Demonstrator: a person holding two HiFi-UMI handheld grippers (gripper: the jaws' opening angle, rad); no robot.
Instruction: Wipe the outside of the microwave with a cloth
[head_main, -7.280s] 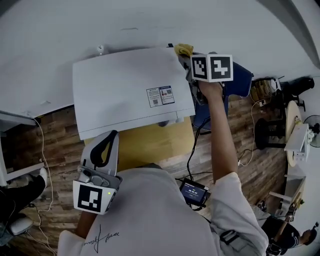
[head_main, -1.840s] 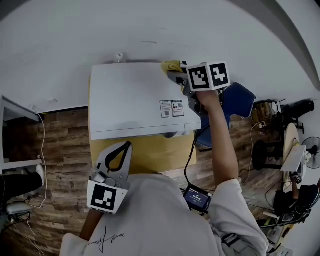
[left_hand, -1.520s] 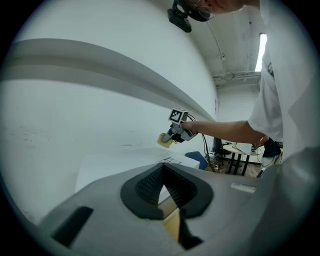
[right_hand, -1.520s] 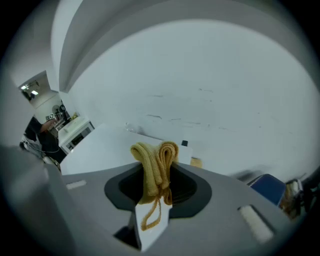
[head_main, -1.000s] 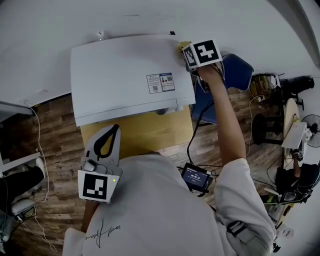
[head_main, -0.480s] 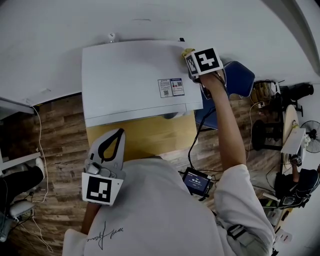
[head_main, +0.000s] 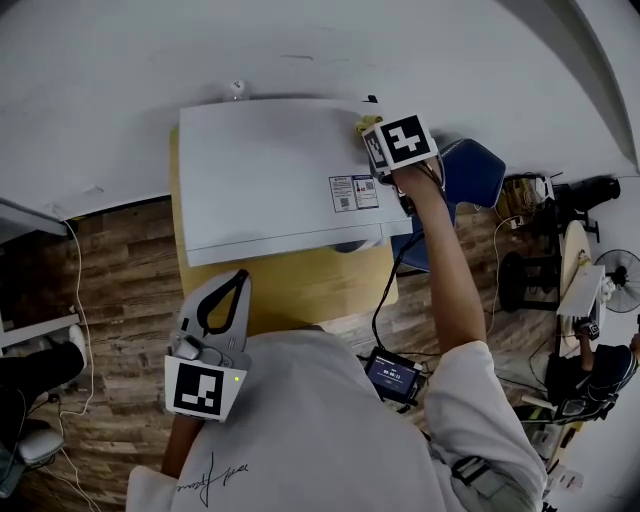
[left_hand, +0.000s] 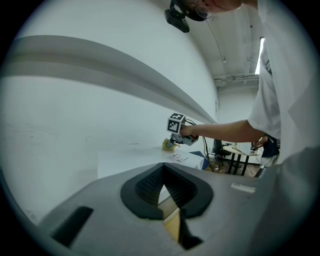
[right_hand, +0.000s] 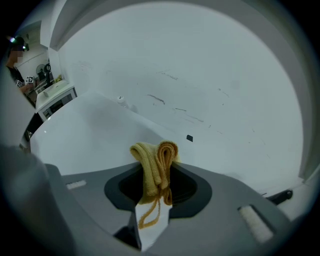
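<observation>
While outstretched over the microwave (head_main: 270, 170), right tool (right_hand: 159, 177) tight around cloth (right_hand: 151, 155).

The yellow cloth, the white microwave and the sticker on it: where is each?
yellow cloth (right_hand: 152, 165), right gripper view, on its folded middle between the jaws.
white microwave (head_main: 265, 170), head view, on its bare top panel.
sticker (head_main: 355, 192), head view, on its centre.

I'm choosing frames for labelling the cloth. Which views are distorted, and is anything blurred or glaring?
Head view: fisheye bows the microwave's edges; the light is even, with no glare. Right gripper view: the cloth in the shut right claw is sharp, the corners are black, and there is a mosaic patch at upper left. Left gripper view: the wall ledge curves into an arc; the corners are black.
</observation>
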